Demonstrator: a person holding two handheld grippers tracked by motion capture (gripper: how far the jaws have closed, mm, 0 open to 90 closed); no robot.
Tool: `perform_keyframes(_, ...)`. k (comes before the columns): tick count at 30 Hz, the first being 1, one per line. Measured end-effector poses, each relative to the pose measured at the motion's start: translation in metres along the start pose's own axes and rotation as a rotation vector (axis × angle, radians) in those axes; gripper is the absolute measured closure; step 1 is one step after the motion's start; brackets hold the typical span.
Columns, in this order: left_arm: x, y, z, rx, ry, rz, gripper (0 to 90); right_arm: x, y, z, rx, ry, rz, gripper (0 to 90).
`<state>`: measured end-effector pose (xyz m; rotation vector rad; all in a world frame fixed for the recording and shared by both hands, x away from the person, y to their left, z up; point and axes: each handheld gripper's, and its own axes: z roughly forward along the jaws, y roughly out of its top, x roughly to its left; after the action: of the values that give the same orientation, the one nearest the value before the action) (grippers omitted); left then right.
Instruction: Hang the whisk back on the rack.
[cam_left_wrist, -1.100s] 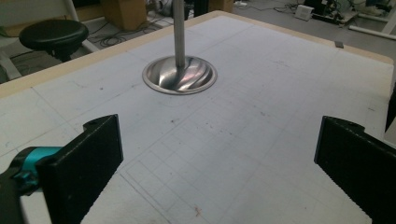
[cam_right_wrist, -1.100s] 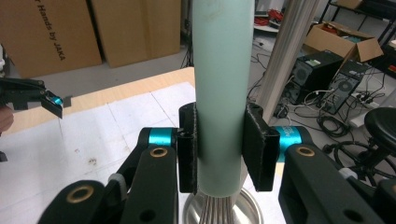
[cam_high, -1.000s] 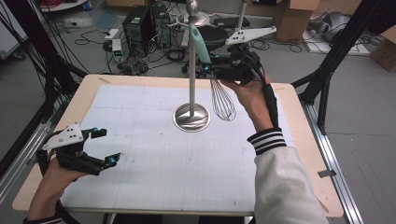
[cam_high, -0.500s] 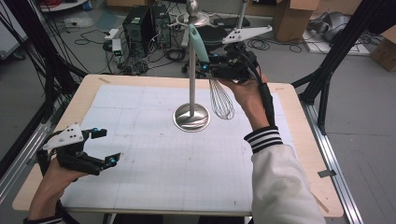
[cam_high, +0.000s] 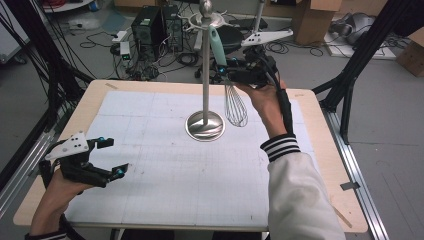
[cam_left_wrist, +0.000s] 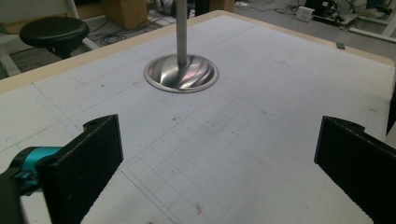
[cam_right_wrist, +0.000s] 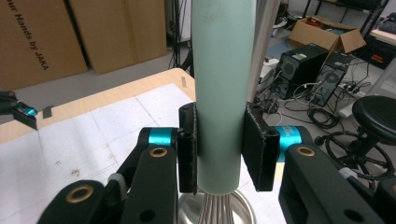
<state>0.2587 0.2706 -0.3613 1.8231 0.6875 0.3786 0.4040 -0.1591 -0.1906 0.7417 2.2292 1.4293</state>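
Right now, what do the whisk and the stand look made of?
The whisk: thin bright wire loops, likely steel; its pale green handle looks matte, probably plastic or silicone, clamped in the right tongs. The stand: polished metal, judging by its mirror-like base and shiny pole.

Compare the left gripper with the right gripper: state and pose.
The left gripper has its jaws wide apart with nothing between them; the right gripper is shut on the whisk's mint-green handle. The left gripper sits low near the table's front left corner; the right gripper is raised beside the metal stand. Both are hand-held, with black jaws.
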Motion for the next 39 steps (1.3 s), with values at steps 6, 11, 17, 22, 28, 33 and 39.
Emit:
perform_keyframes(6, 0.000, 0.000, -0.001, -0.005, 0.001, -0.002, 1.7, 0.001, 0.000, 0.006, 0.004, -0.010, -0.003, 68.8)
perform_keyframes(11, 0.001, 0.000, -0.002, -0.006, 0.001, -0.001, 1.7, 0.002, 0.000, 0.012, 0.008, -0.017, -0.002, 68.5)
perform_keyframes(17, 0.001, 0.000, -0.004, -0.011, 0.003, -0.003, 1.7, 0.004, 0.001, 0.016, 0.009, -0.034, -0.006, 67.7)
perform_keyframes(22, 0.002, 0.000, -0.004, -0.015, 0.004, -0.004, 1.7, 0.004, 0.000, 0.016, 0.009, -0.042, 0.002, 61.9)
perform_keyframes(28, 0.002, 0.000, -0.004, -0.014, 0.004, 0.000, 1.7, 0.004, -0.004, 0.009, -0.003, -0.005, 0.025, 50.7)
perform_keyframes(33, 0.003, 0.000, -0.007, -0.020, 0.013, -0.005, 1.7, 0.005, -0.013, -0.001, -0.034, 0.042, 0.034, 34.0)
perform_keyframes(39, 0.002, 0.000, -0.007, -0.017, 0.013, 0.000, 1.7, 0.007, -0.030, -0.018, -0.050, 0.094, 0.042, 8.5)
